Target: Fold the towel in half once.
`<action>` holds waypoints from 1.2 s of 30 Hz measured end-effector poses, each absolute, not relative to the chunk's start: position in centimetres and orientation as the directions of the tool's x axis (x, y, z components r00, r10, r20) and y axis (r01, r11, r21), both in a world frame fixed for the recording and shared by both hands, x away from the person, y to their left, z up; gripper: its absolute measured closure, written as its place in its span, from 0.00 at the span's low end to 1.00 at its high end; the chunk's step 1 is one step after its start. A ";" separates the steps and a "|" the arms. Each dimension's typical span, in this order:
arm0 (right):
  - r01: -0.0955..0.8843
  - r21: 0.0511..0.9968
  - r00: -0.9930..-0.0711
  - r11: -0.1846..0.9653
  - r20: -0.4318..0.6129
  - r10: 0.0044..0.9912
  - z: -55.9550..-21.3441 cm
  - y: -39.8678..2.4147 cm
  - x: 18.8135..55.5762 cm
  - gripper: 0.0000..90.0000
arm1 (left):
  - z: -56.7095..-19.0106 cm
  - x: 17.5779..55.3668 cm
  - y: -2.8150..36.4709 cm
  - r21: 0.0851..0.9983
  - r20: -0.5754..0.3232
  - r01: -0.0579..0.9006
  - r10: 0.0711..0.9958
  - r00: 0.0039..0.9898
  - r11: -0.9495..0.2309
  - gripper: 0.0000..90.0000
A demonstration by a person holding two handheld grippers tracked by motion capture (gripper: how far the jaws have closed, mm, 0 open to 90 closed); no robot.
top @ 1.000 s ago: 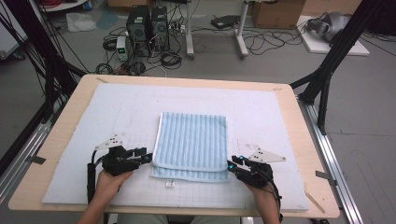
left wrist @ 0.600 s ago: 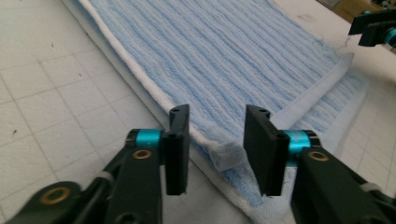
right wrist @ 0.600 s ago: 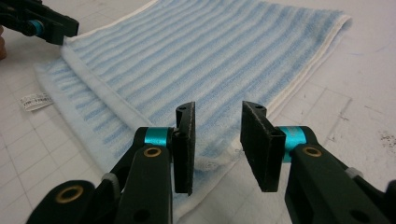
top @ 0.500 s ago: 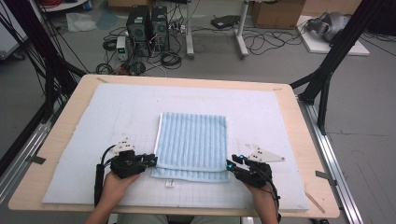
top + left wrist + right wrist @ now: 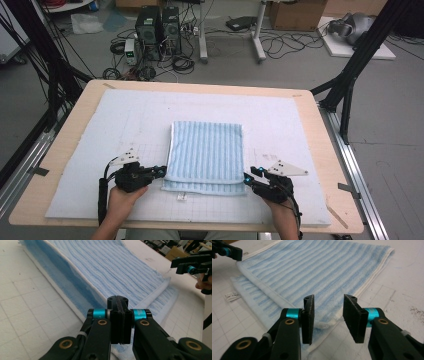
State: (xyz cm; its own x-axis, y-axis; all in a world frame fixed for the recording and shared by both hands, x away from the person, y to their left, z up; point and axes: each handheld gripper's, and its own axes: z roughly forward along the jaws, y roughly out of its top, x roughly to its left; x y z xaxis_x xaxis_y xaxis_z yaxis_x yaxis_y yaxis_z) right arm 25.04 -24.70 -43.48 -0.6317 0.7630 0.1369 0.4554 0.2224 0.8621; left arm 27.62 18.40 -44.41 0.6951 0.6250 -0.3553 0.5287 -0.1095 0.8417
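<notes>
Towel (image 5: pixel 207 152) near corners being taken: left gripper (image 5: pixel 121 315) closed, contents unclear; right gripper (image 5: pixel 329 315) open, must close.

Beyond my wooden table (image 5: pixel 330 150), the grey floor (image 5: pixel 300 70) fills the upper frame. Two computer towers (image 5: pixel 159 22) stand upper left among tangled black cables (image 5: pixel 280 45); a cardboard box (image 5: pixel 295 14) sits upper right. Black frame struts (image 5: pixel 357 65) slant down both sides.

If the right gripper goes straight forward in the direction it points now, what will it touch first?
Most likely the near right corner of the folded blue striped towel. The right gripper has its jaws open, and the towel's white edge lies just ahead between them. Depth is hard to judge.
</notes>
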 end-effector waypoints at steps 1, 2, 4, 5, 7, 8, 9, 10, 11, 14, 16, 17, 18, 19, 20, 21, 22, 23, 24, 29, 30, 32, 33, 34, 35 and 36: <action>0.455 0.862 -0.629 0.226 0.131 0.766 -43.5 -24.7 25.0 0.65 | -44.4 27.6 18.4 0.842 -0.356 0.529 0.625 0.695 -0.109 0.99; 0.463 0.857 -0.627 0.224 0.138 0.767 -43.6 -24.6 25.0 0.64 | -44.5 27.6 18.3 0.841 -0.358 0.531 0.625 0.694 -0.108 0.99; 0.480 0.846 -0.625 0.231 0.146 0.767 -43.6 -24.4 25.0 0.63 | -44.6 27.6 18.3 0.840 -0.361 0.533 0.624 0.693 -0.105 0.99; 0.481 0.842 -0.633 0.245 0.139 0.762 -43.7 -24.1 25.1 0.63 | -44.6 27.6 18.3 0.841 -0.360 0.531 0.624 0.693 -0.106 0.99; 0.489 0.825 -0.638 0.281 0.120 0.760 -44.0 -23.5 25.2 0.66 | -44.7 27.6 18.3 0.842 -0.358 0.529 0.623 0.696 -0.106 0.99; 0.494 0.817 -0.637 0.296 0.110 0.763 -44.1 -23.3 25.3 0.71 | -44.7 27.6 18.3 0.843 -0.355 0.527 0.625 0.696 -0.108 0.99; 0.512 0.801 -0.633 0.311 0.106 0.767 -44.3 -23.1 25.4 0.77 | -44.7 27.6 18.4 0.844 -0.353 0.526 0.626 0.696 -0.109 0.99; 0.515 0.795 -0.635 0.320 0.103 0.765 -44.5 -23.0 25.6 0.83 | -44.7 27.6 18.4 0.843 -0.356 0.527 0.624 0.696 -0.106 0.99; 0.519 0.791 -0.633 0.324 0.102 0.767 -44.6 -22.9 25.6 0.90 | -44.7 27.6 18.4 0.843 -0.358 0.528 0.622 0.696 -0.105 0.99; 0.507 0.799 -0.644 0.323 0.102 0.758 -44.6 -22.9 25.5 0.99 | -44.6 27.6 18.7 0.843 -0.366 0.530 0.619 0.695 -0.095 0.99; 0.494 0.809 -0.646 0.320 0.095 0.757 -44.3 -22.9 25.4 0.99 | -44.5 27.5 18.8 0.844 -0.372 0.529 0.618 0.693 -0.086 0.99; 0.489 0.815 -0.646 0.311 0.100 0.756 -44.2 -23.0 25.3 0.99 | -44.5 27.5 18.9 0.844 -0.375 0.530 0.616 0.693 -0.084 0.99; 0.483 0.821 -0.648 0.303 0.103 0.755 -44.0 -23.1 25.3 1.00 | -44.5 27.5 18.9 0.844 -0.376 0.530 0.615 0.694 -0.082 0.99; 0.482 0.822 -0.649 0.302 0.104 0.754 -43.9 -23.1 25.1 0.99 | -44.5 27.5 18.9 0.844 -0.376 0.529 0.613 0.695 -0.083 0.99; 0.474 0.826 -0.651 0.304 0.097 0.753 -43.8 -23.2 25.1 0.99 | -44.5 27.4 18.9 0.844 -0.378 0.530 0.611 0.695 -0.080 0.99; 0.473 0.826 -0.653 0.307 0.094 0.752 -43.7 -23.2 24.9 0.98 | -44.5 27.3 18.9 0.845 -0.377 0.528 0.611 0.696 -0.080 0.99; 0.476 0.820 -0.650 0.317 0.085 0.756 -43.8 -23.2 24.8 0.78 | -44.5 27.3 18.9 0.846 -0.376 0.527 0.610 0.697 -0.081 0.99; 0.487 0.811 -0.649 0.323 0.090 0.755 -43.8 -23.2 24.9 0.73 | -44.5 27.3 18.9 0.846 -0.375 0.526 0.611 0.697 -0.082 0.99; 0.492 0.801 -0.657 0.341 0.084 0.749 -44.0 -23.1 24.8 0.68 | -44.5 27.3 18.8 0.846 -0.375 0.527 0.612 0.696 -0.082 0.99; 0.493 0.765 -0.653 0.413 0.012 0.757 -44.9 -22.5 24.6 0.89 | -44.6 27.4 18.8 0.843 -0.377 0.532 0.616 0.692 -0.082 0.99; 0.490 0.777 -0.651 0.395 0.024 0.759 -44.9 -22.6 24.6 0.92 | -44.6 27.4 18.9 0.843 -0.376 0.532 0.616 0.692 -0.082 0.99; 0.484 0.788 -0.647 0.382 0.029 0.762 -44.8 -22.7 24.6 0.93 | -44.6 27.4 19.0 0.844 -0.376 0.530 0.616 0.693 -0.082 0.99; 0.483 0.787 -0.647 0.382 0.028 0.762 -44.7 -22.8 24.6 0.93 | -44.6 27.4 19.0 0.844 -0.376 0.530 0.614 0.694 -0.081 0.99; 0.482 0.788 -0.647 0.383 0.025 0.762 -44.6 -22.8 24.6 0.93 | -44.5 27.3 19.1 0.844 -0.383 0.532 0.610 0.694 -0.075 0.99; 0.477 0.794 -0.647 0.376 0.028 0.762 -44.4 -22.9 24.5 0.93 | -44.4 27.3 19.1 0.846 -0.385 0.529 0.609 0.694 -0.068 0.99; 0.470 0.802 -0.646 0.368 0.028 0.763 -44.3 -23.0 24.4 0.93 | -44.3 27.3 19.2 0.847 -0.387 0.527 0.605 0.696 -0.064 0.99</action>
State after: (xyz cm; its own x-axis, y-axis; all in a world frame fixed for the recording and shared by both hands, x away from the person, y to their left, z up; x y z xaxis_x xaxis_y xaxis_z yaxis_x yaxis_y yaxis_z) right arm 24.40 -22.96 -44.27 -0.6457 0.7630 0.0284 0.4703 0.3682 0.8020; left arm 27.26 19.22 -44.31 0.6959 0.6050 -0.3870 0.5271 -0.0642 0.8474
